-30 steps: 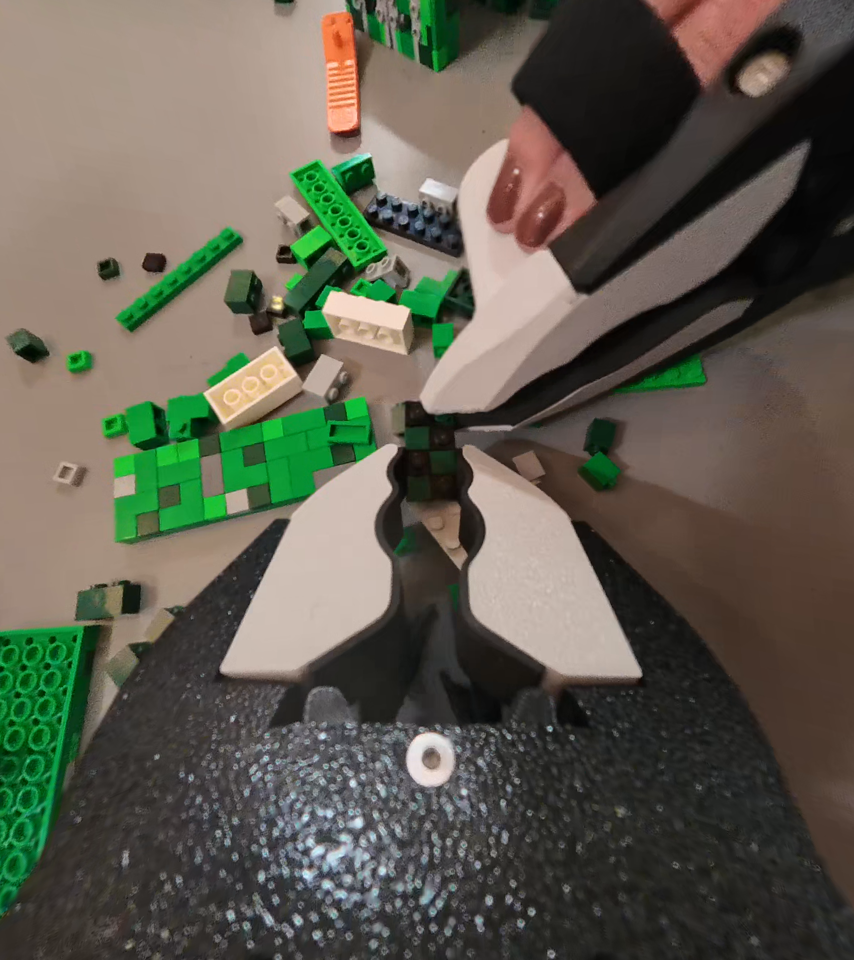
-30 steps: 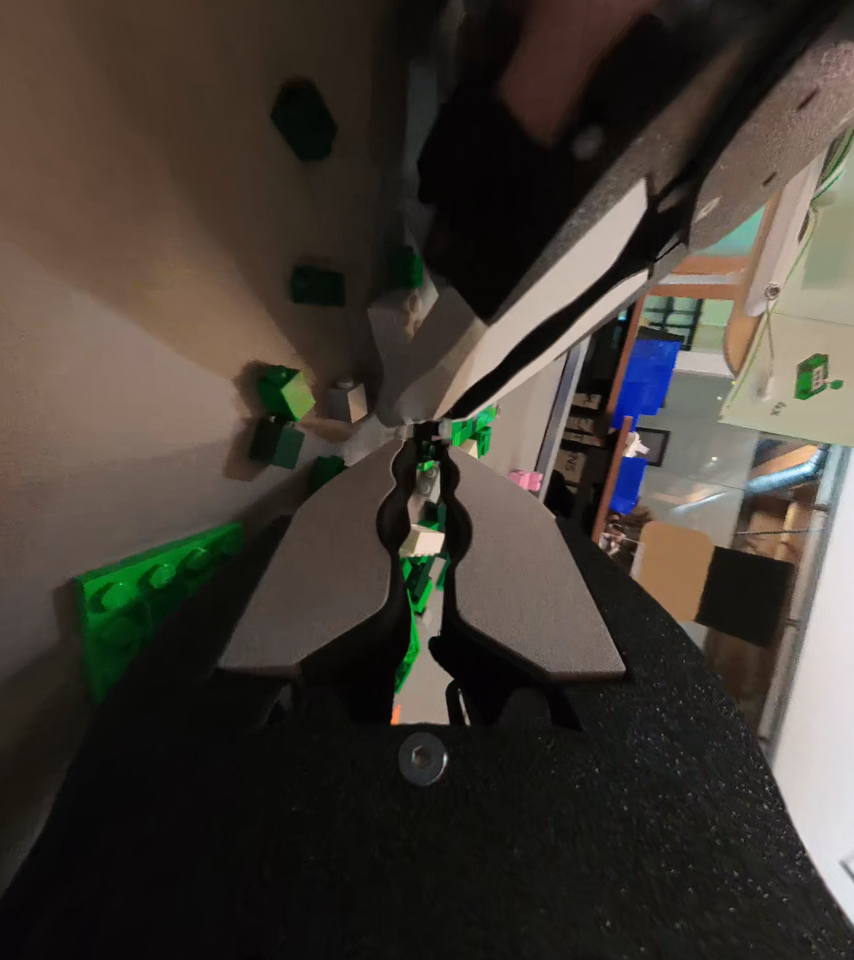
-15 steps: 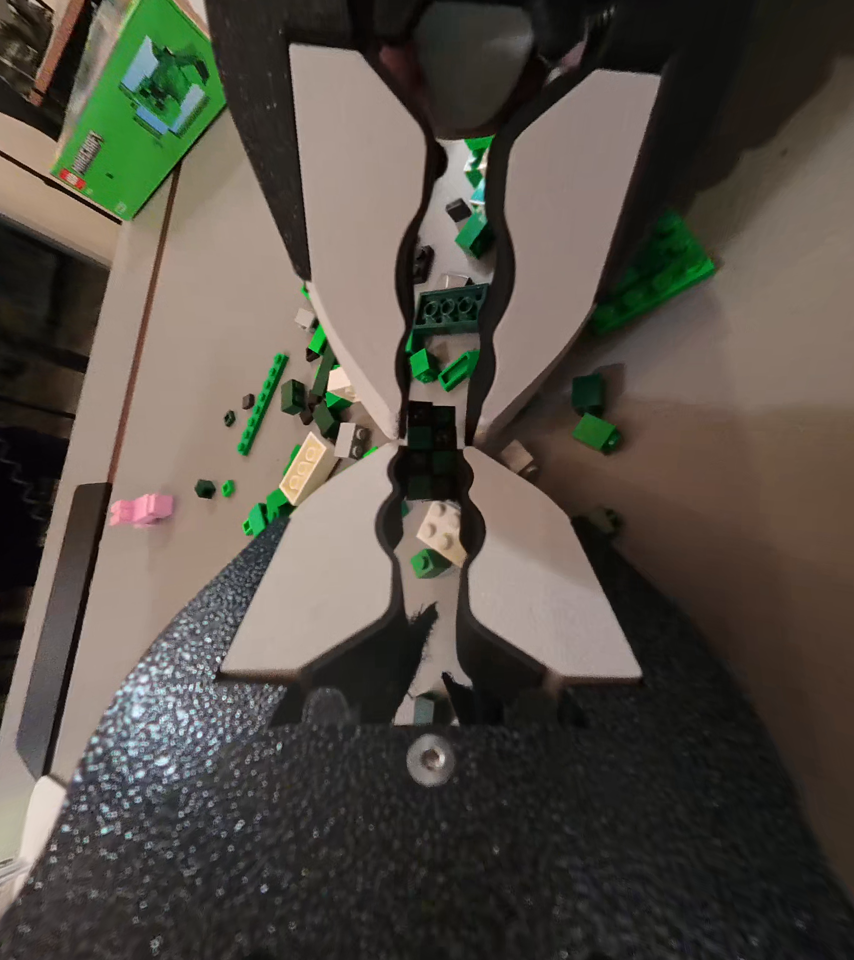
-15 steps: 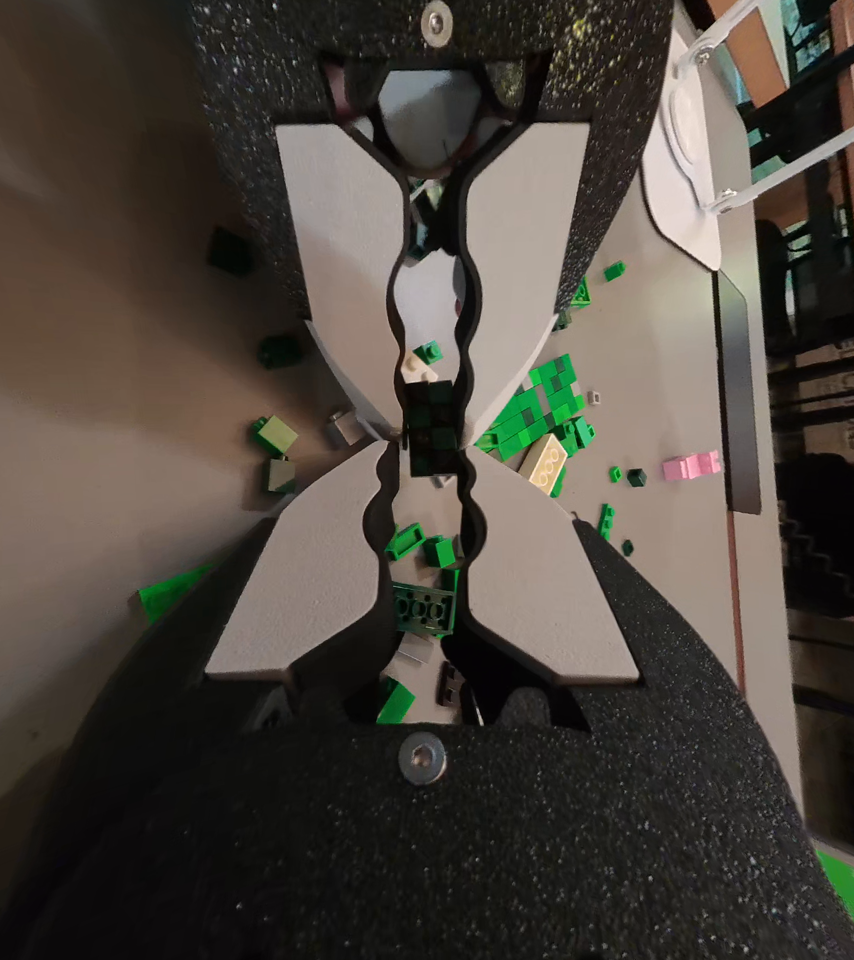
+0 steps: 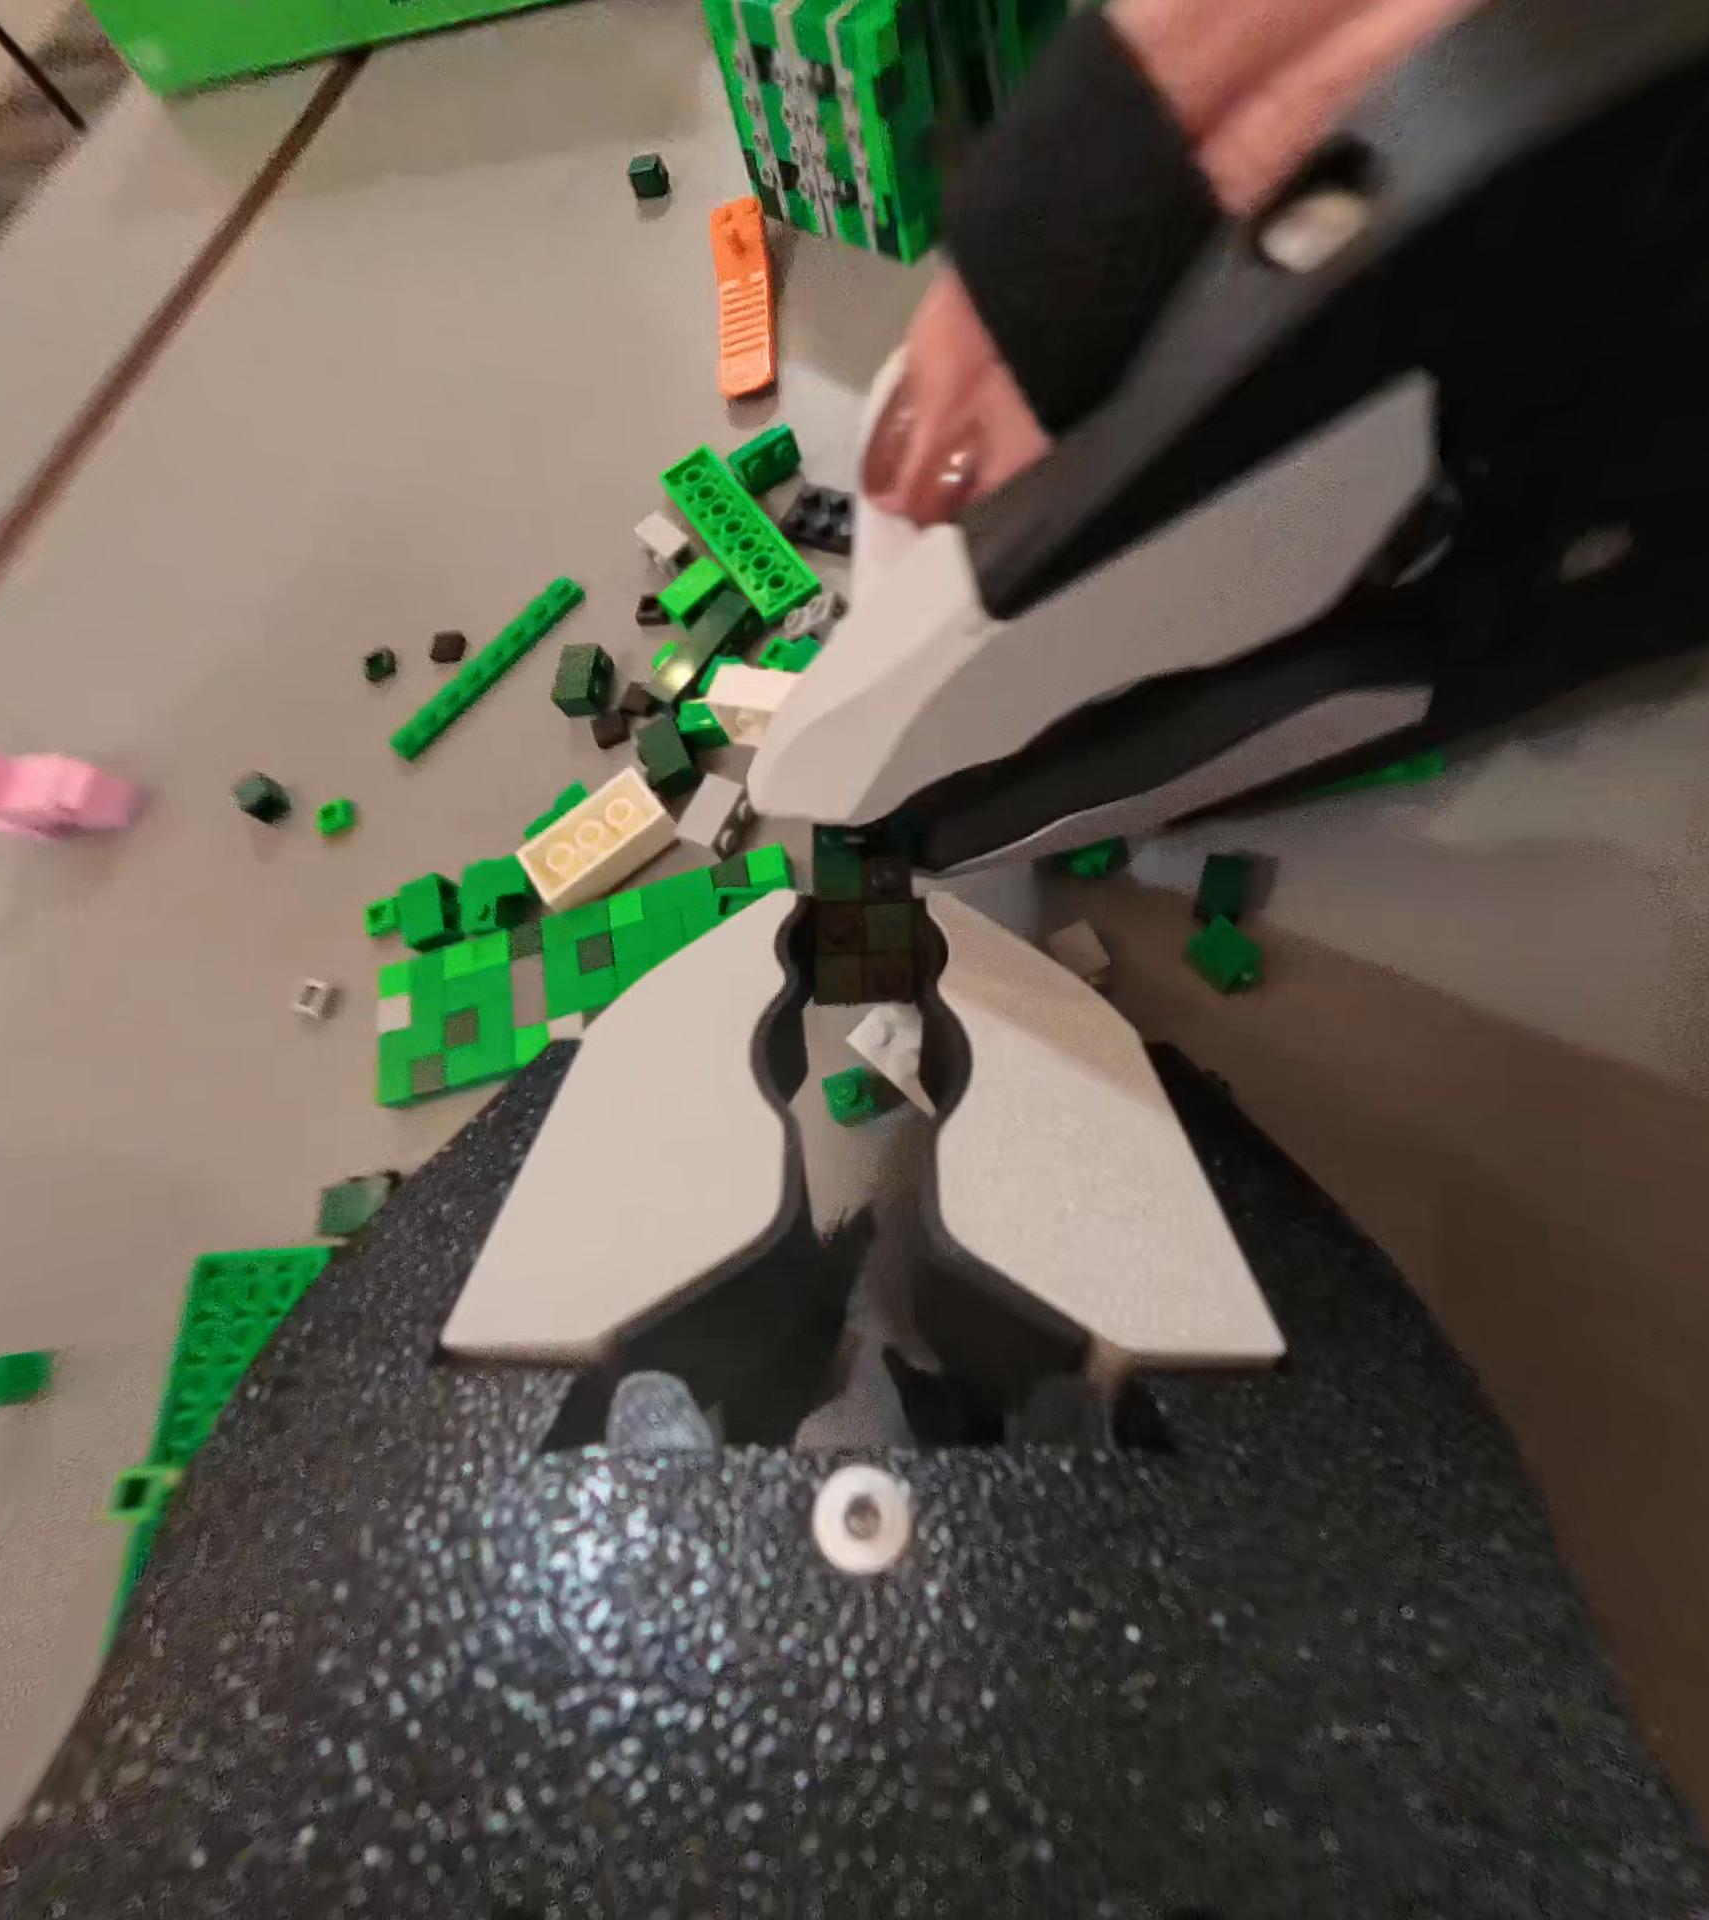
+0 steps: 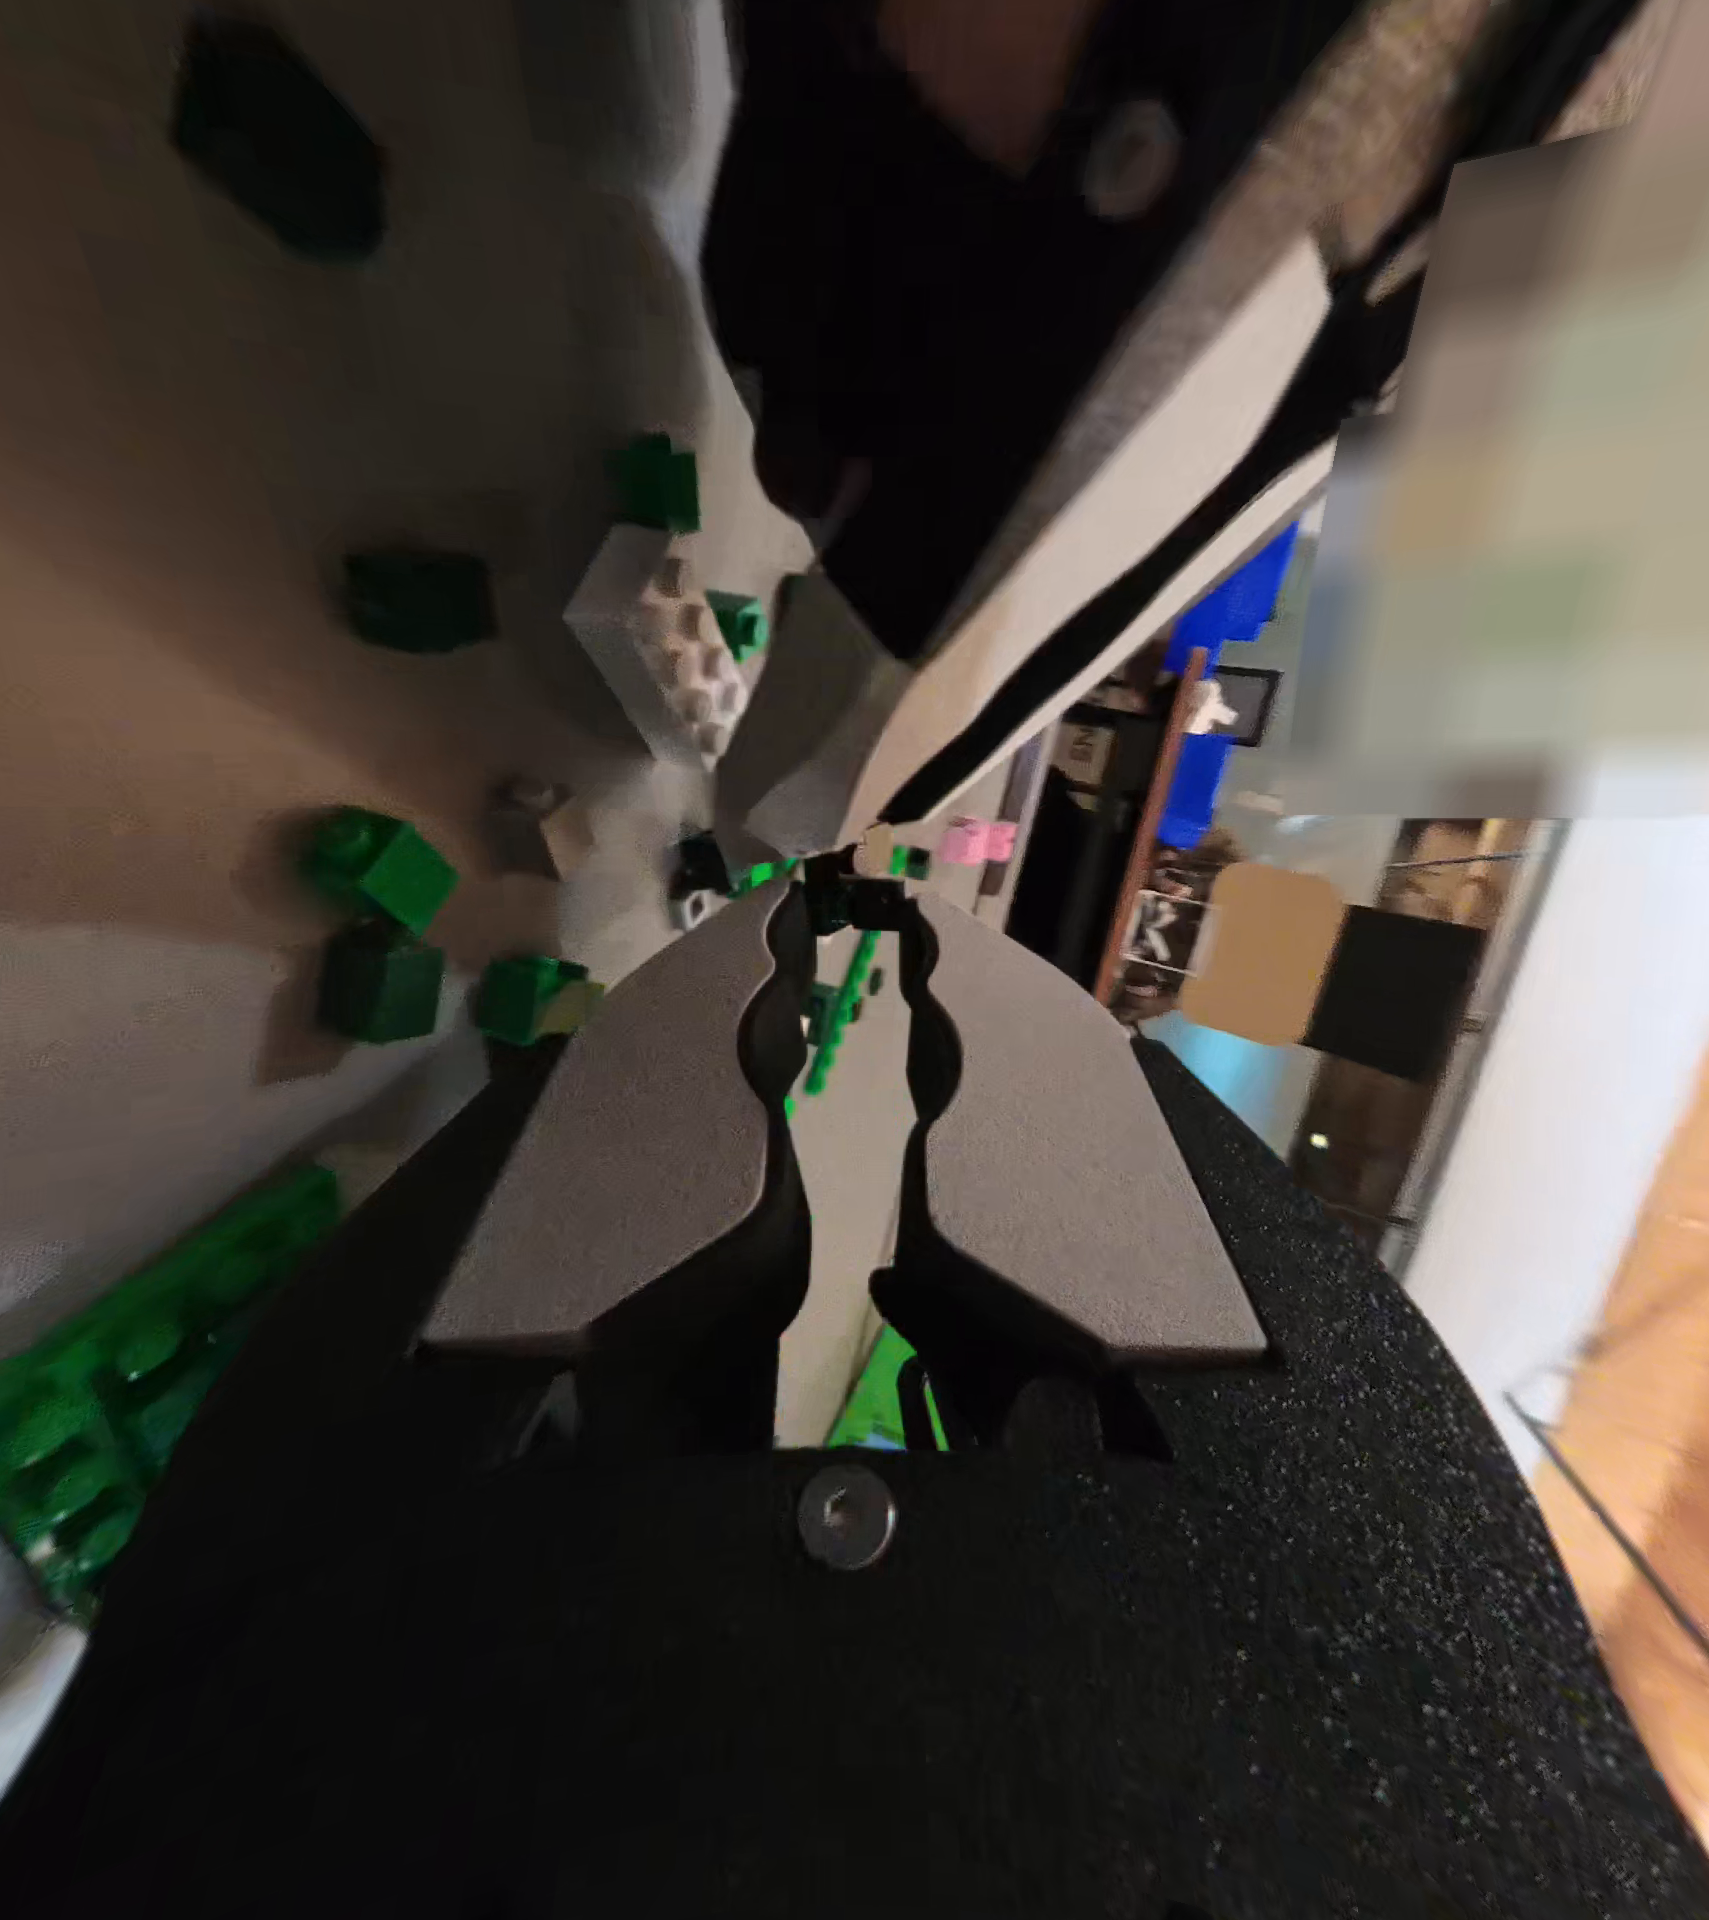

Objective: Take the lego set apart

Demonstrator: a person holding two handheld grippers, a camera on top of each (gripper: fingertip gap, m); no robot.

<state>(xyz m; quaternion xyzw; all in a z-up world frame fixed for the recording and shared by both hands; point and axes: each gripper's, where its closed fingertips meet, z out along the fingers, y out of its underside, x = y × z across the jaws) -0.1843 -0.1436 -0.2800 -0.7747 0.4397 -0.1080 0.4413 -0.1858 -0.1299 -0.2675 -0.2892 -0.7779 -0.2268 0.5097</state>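
1. Spreading under everything, the grey tabletop (image 5: 206,436) carries scattered green plastic bricks (image 5: 736,540) toward 11 o'clock.
2. Left gripper (image 5: 865,940) is clenched on a small dark-green brick stack (image 5: 860,925).
3. Right gripper (image 5: 855,831) — entering from 2 o'clock — clamps that stack's far end (image 6: 845,888).

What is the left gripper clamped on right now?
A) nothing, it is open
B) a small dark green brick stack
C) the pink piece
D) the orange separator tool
B: in the left wrist view the left gripper pinches the dark green brick stack between its tips, while the right gripper grips the stack's far end; the orange separator and the pink piece lie loose on the table.
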